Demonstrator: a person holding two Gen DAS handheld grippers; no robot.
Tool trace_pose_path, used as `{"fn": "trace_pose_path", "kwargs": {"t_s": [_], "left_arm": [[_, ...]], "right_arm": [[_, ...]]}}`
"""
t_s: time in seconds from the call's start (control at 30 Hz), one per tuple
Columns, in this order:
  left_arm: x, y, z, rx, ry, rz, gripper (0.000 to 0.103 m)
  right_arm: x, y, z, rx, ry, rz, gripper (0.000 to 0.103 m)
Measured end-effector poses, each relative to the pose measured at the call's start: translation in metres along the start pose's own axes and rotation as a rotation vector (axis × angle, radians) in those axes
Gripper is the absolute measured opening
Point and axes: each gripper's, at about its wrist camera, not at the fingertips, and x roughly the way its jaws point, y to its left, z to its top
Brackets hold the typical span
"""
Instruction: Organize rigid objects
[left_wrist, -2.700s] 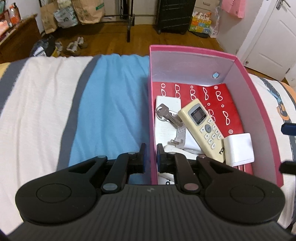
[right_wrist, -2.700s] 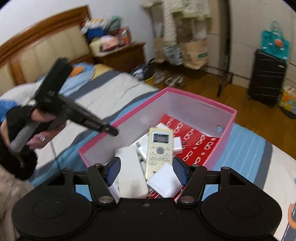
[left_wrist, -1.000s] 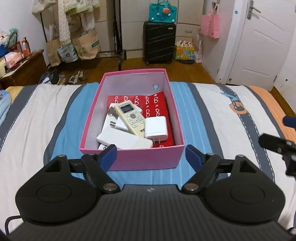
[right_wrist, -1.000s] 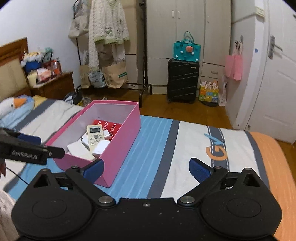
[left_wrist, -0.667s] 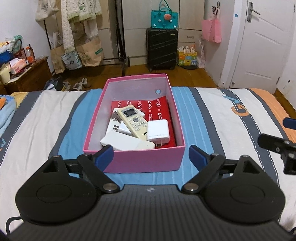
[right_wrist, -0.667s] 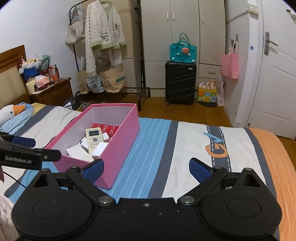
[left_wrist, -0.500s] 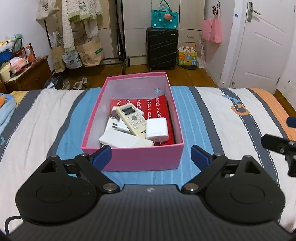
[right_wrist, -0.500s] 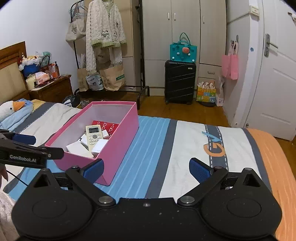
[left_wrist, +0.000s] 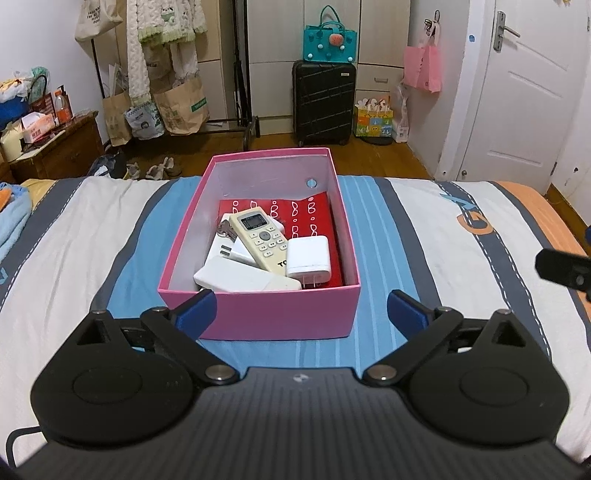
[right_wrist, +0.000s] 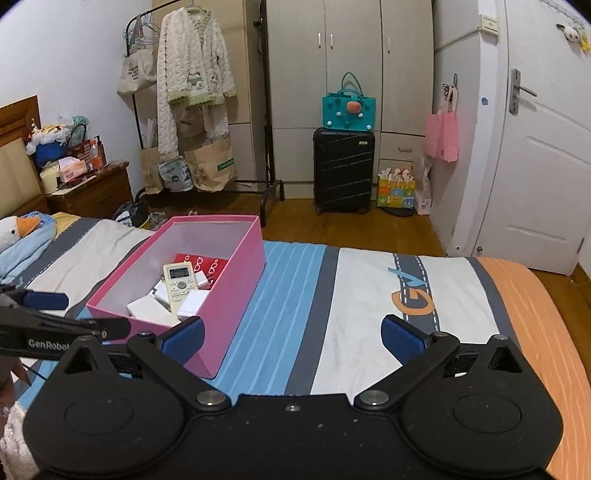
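The bed (left_wrist: 424, 229), striped white, blue, grey and orange, is cut off at every edge of both views. On it, at twelve o'clock in the left wrist view, an open pink box (left_wrist: 280, 314) is set; its near inner wall is hidden behind its own front.

Inside the box, a red sheet (left_wrist: 314, 214) printed with white glasses is mostly covered. A white slab (left_wrist: 240, 277) lies at six o'clock in the box, its near edge hidden by the wall. A cream remote (left_wrist: 262, 240) is laid across the pile, its lettering cut off. A white charger (left_wrist: 308, 256) is seen at its three o'clock, touching it, prongs toward the near wall. A white plug (left_wrist: 236, 253) and keys (left_wrist: 224, 229) are partly buried at nine o'clock; how many keys cannot be made out.

The left hand-held gripper (left_wrist: 300, 308) is held apart from the box, its jaws having just been opening, now spread wide, with nothing between them.

The right hand-held gripper (right_wrist: 291, 338) is likewise spread wide and empty over the bed, the box (right_wrist: 236, 288) at its ten o'clock.
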Motion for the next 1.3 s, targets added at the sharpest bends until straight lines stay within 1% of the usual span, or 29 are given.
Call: {"fn": "trace_pose_path", "kwargs": {"t_s": [0.13, 0.23, 0.4, 0.53, 0.63, 0.8, 1.07, 1.3], "left_arm": [[0.0012, 0.0014, -0.0003, -0.023, 0.0, -0.001, 0.1], [0.0001, 0.0026, -0.0009, -0.021, -0.004, 0.011, 0.1], [-0.0026, 0.0044, -0.0011, -0.017, -0.003, 0.011, 0.1], [-0.0017, 0.0041, 0.0015, -0.012, 0.038, 0.018, 0.101], [0.0021, 0.003, 0.0019, -0.002, 0.069, 0.029, 0.101], [0.0051, 0.0025, 0.0011, -0.004, 0.09, 0.042, 0.101], [0.0041, 0.0059, 0.0019, -0.028, 0.113, 0.097, 0.101], [0.0052, 0.0024, 0.0011, 0.002, 0.125, 0.129, 0.101]], "right_arm": [[-0.0016, 0.0045, 0.0002, -0.019, -0.003, -0.025, 0.103], [-0.0009, 0.002, -0.0001, 0.003, 0.016, -0.012, 0.103], [0.0025, 0.0023, -0.0014, -0.01, 0.04, -0.023, 0.103], [0.0038, 0.004, -0.0025, -0.016, 0.054, -0.041, 0.103], [0.0036, 0.0043, -0.0031, -0.019, 0.066, -0.035, 0.103], [0.0015, 0.0031, -0.0026, -0.015, 0.065, -0.05, 0.103], [0.005, 0.0019, 0.0001, -0.007, 0.086, -0.102, 0.103], [0.0049, 0.0025, 0.0, 0.01, 0.099, -0.124, 0.103]]}}
